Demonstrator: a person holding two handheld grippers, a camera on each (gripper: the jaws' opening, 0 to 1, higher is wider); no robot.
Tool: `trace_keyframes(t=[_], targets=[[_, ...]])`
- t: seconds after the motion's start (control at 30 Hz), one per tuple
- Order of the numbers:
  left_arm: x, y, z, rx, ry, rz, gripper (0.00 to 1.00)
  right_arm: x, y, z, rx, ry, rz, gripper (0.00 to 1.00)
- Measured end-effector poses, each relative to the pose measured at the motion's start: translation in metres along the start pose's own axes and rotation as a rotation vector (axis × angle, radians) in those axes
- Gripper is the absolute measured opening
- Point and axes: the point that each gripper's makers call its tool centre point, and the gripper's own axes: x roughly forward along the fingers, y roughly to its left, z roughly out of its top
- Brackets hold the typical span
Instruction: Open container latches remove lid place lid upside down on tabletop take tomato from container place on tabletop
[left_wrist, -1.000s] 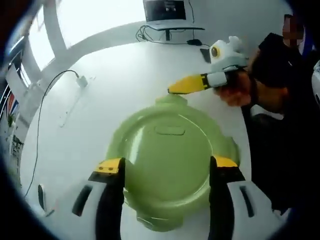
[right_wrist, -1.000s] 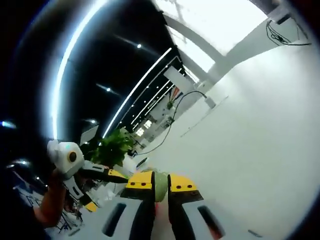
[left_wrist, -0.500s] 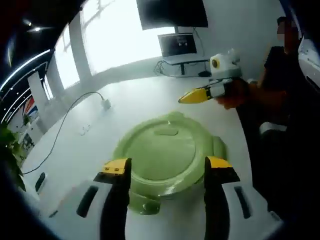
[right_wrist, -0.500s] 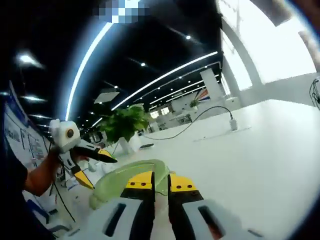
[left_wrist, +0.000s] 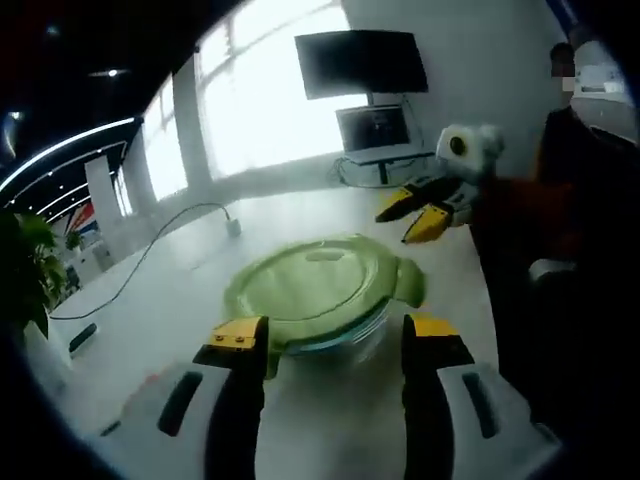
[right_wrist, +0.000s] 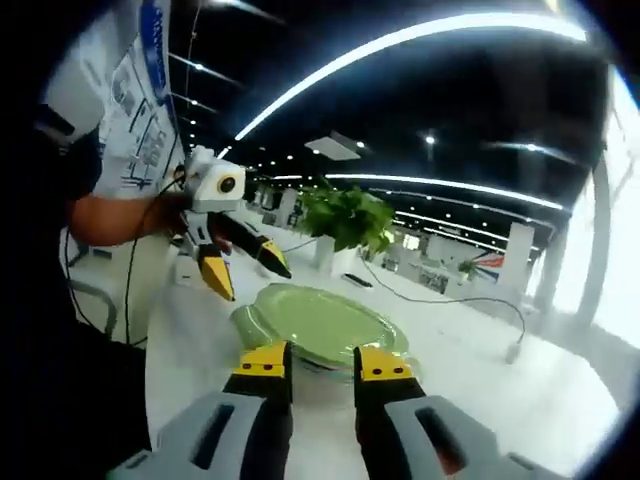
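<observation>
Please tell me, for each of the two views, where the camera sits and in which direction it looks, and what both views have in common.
Left gripper view: rides on the left gripper, low over the white table, facing the green lid and windows; the right gripper and a hand enter from the right.
Right gripper view: rides on the right gripper, facing the lid from the opposite side, towards a plant; the left gripper and a forearm show.
Shared: lid, table, both grippers open.

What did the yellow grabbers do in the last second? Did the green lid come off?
The right hand-held gripper let go of the lid's edge tab, opened and drew back. The left hand-held gripper stayed open near the container. The green lid stayed on the container, on the white table.
</observation>
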Motion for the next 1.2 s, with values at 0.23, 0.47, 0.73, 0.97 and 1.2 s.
trace_keyframes(t=[0.23, 0.47, 0.73, 0.97, 1.2], targets=[[-0.018, 0.035, -0.011, -0.015, 0.059, 0.079, 0.43, -0.003, -0.043, -0.011, 0.048, 0.026, -0.111, 0.23], [-0.046, 0.056, -0.011, -0.016, 0.017, 0.135, 0.38, -0.009, -0.047, -0.008, -0.067, 0.056, -0.076, 0.23], [-0.080, 0.063, -0.030, -0.136, -0.041, 0.217, 0.39, -0.004, -0.032, -0.007, -0.127, 0.061, -0.020, 0.22], [-0.085, 0.053, -0.031, -0.215, -0.078, 0.203, 0.39, 0.003, 0.013, 0.006, -0.179, 0.017, 0.081, 0.23], [-0.088, 0.043, -0.042, -0.242, -0.089, 0.138, 0.37, 0.005, 0.038, 0.007, -0.227, 0.013, 0.079, 0.34]])
